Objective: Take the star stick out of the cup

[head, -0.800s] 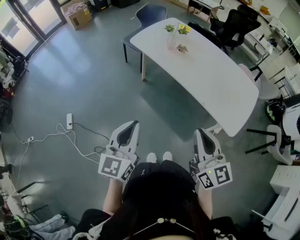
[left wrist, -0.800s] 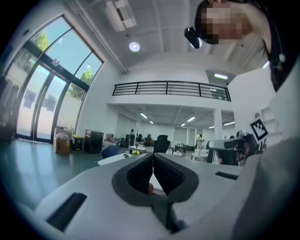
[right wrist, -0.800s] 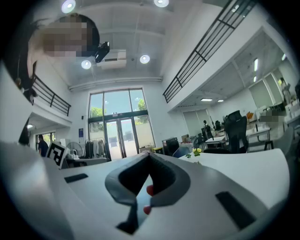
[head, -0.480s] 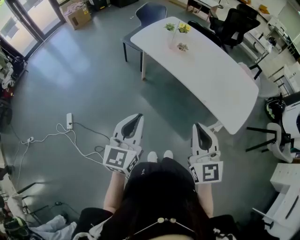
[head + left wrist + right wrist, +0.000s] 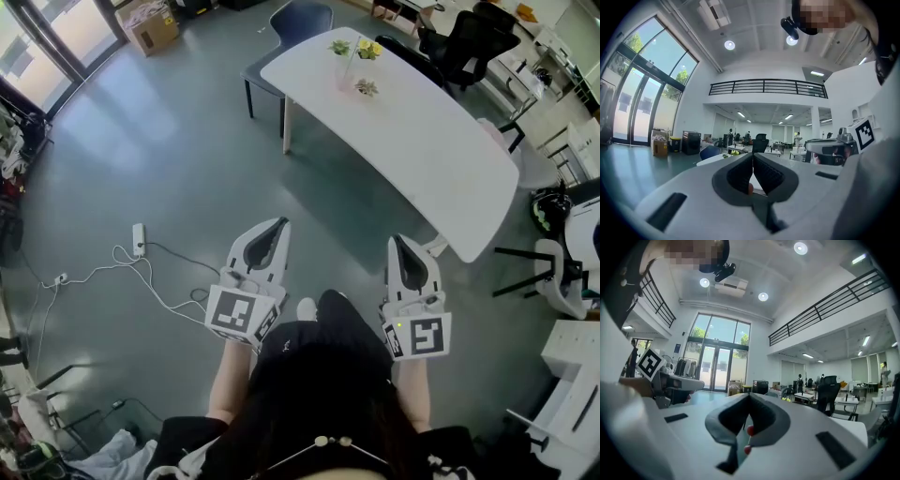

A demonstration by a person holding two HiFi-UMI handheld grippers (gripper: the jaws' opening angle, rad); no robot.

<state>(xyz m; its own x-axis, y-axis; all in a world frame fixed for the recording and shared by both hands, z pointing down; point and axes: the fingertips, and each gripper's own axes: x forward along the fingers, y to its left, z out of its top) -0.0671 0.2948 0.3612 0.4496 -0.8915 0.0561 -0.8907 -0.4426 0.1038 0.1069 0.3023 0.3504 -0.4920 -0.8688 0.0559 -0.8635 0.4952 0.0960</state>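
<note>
A clear cup [image 5: 343,77] stands at the far end of a long white table [image 5: 422,150], well ahead of me. A yellow star stick [image 5: 368,50] and a green star stick [image 5: 338,46] rise from it. My left gripper [image 5: 279,225] and right gripper [image 5: 401,242] hang over the grey floor in front of my body, far short of the table. Both are shut with nothing between the jaws. The left gripper [image 5: 752,157] view shows the table's end with the stars [image 5: 735,152] as small specks. The right gripper [image 5: 749,397] points into the hall.
A power strip [image 5: 139,242] with a white cable [image 5: 141,281] lies on the floor at left. A blue chair [image 5: 300,23] stands behind the table's far end, black office chairs [image 5: 459,47] at its right. A cardboard box [image 5: 147,26] sits by glass doors.
I have stepped a little toward the table; one foot is now hidden under me. Both grippers have moved slightly forward and stay shut.
</note>
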